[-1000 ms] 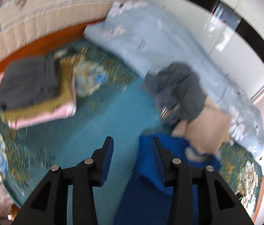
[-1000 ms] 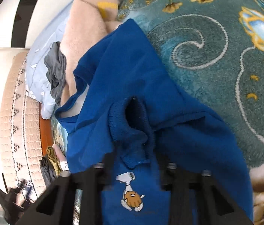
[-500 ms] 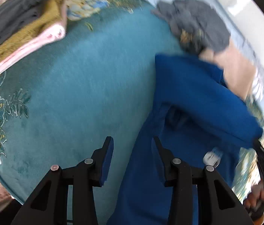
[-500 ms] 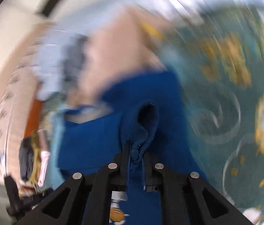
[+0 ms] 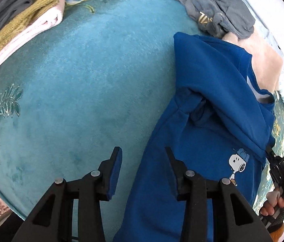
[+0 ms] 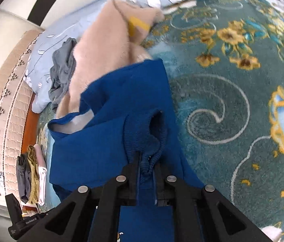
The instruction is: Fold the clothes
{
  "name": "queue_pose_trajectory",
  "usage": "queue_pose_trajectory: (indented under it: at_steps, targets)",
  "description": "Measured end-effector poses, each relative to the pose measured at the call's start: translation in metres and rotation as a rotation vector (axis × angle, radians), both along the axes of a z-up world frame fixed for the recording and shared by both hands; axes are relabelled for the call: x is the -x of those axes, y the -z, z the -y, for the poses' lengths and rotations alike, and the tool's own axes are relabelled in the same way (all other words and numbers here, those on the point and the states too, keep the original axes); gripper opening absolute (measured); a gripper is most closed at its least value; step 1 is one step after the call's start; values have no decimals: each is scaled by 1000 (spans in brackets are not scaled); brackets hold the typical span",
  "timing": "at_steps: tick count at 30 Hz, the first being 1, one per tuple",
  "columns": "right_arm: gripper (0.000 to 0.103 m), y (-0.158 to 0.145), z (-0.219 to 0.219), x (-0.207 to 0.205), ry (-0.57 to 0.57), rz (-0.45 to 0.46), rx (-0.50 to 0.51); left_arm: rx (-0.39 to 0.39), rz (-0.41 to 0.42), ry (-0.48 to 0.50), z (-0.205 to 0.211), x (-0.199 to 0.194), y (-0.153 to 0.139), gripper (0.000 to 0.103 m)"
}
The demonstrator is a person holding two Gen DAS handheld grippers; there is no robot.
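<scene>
While the right gripper [image 6: 146, 170] pinches a ribbed cuff of the blue sweatshirt [image 5: 208, 121] to draw it flat on the bed [image 5: 85, 84], the left gripper [image 5: 143, 171] hovers open beside the sweatshirt, holding nothing.

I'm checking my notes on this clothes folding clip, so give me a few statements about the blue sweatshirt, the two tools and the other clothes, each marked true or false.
1. The right gripper is shut on the ribbed cuff of the blue sweatshirt. True.
2. The left gripper grips the sweatshirt. False: its jaws stand open, holding nothing.
3. The sweatshirt has a cartoon dog print. True.
4. The folded stack has a red garment at its bottom. False: pink at the bottom, mustard and grey above.
5. A crumpled grey garment lies beyond the sweatshirt. True.
</scene>
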State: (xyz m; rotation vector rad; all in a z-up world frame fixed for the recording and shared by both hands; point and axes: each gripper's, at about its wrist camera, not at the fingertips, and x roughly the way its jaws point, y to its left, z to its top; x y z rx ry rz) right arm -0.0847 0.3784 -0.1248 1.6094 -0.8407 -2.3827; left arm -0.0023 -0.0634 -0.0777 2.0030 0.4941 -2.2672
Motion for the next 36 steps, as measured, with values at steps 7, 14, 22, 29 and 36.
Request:
queue_pose_trajectory:
  at_steps: [7, 14, 22, 29, 36]
  targets:
    - [24, -12, -13, 11, 9, -3, 26, -52, -114, -51, 11, 9, -17, 43]
    - [34, 3, -20, 22, 113, 89, 152, -155, -287, -69, 12, 34, -39, 43]
    - [21, 1, -8, 25, 124, 147, 89, -392, -358, 42, -20, 57, -40, 43]
    - [11, -45, -6, 19, 28, -41, 85, -387, -224, 87, -31, 62, 0, 43]
    - [10, -19, -5, 18, 33, 17, -13, -447, -200, 30, -21, 63, 11, 43]
